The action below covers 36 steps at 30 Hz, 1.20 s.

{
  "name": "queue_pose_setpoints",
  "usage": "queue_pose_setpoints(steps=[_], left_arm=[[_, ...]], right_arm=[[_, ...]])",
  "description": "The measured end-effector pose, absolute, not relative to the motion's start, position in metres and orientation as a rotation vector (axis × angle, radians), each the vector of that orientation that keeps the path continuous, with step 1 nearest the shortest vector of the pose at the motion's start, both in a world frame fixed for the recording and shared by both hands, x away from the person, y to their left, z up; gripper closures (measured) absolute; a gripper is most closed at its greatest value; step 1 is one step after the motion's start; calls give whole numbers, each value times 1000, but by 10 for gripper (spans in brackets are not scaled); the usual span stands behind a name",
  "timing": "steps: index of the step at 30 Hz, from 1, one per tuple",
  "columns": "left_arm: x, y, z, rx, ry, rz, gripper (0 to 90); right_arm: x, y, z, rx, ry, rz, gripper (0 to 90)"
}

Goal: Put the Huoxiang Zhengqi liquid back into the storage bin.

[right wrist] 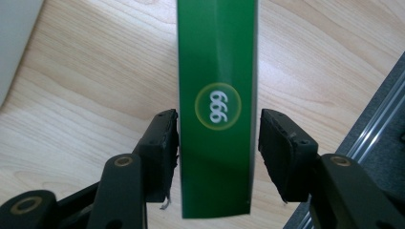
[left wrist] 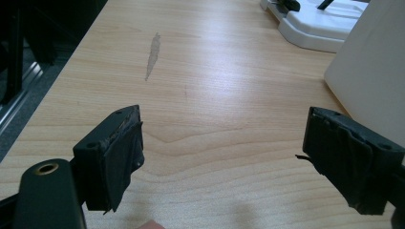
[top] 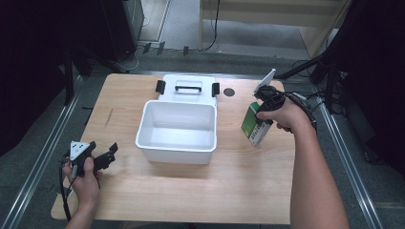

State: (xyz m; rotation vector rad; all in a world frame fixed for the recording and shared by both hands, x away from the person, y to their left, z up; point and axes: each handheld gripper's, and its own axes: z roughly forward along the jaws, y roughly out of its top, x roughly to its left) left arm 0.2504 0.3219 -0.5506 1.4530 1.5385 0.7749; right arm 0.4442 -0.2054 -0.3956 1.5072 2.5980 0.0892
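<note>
A green carton (top: 254,125) with a white side stands slightly tilted on the wooden table, right of the white bin. In the right gripper view its green face (right wrist: 217,57) bears a round "999" mark. My right gripper (right wrist: 218,143) straddles this carton from above. Its left pad (right wrist: 165,152) touches the carton's edge, while a sliver of gap remains at the other pad. In the high view, the right gripper (top: 261,114) sits at the carton's top. My left gripper (top: 102,150) rests low at the table's front left, its jaws wide open around bare wood (left wrist: 224,157).
An empty white bin (top: 143,129) stands mid-table, its wall (left wrist: 372,67) close to my left gripper's right jaw. Behind the bin lies its lid (top: 188,95) with black latches. A metal rail (right wrist: 382,119) runs along the table's right edge beside the carton.
</note>
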Motion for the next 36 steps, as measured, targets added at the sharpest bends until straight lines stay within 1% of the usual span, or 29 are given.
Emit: queue_pose_setpoints(steps=[7, 14, 16, 28, 36], left_arm=[[250, 322, -551, 1452, 1540, 774, 148], [250, 322, -551, 1454, 1540, 774, 148], [250, 322, -551, 1452, 1540, 773, 148], [251, 322, -551, 1454, 1543, 774, 148], [251, 321, -551, 1451, 1543, 778, 148]], right_arm=[[449, -201, -400, 1514, 2601, 88, 537], [449, -196, -398, 1488, 2619, 99, 625], [448, -195, -398, 1463, 2640, 105, 638], [438, -194, -390, 1350, 2699, 68, 644], [424, -189, -372, 1146, 2741, 86, 644]])
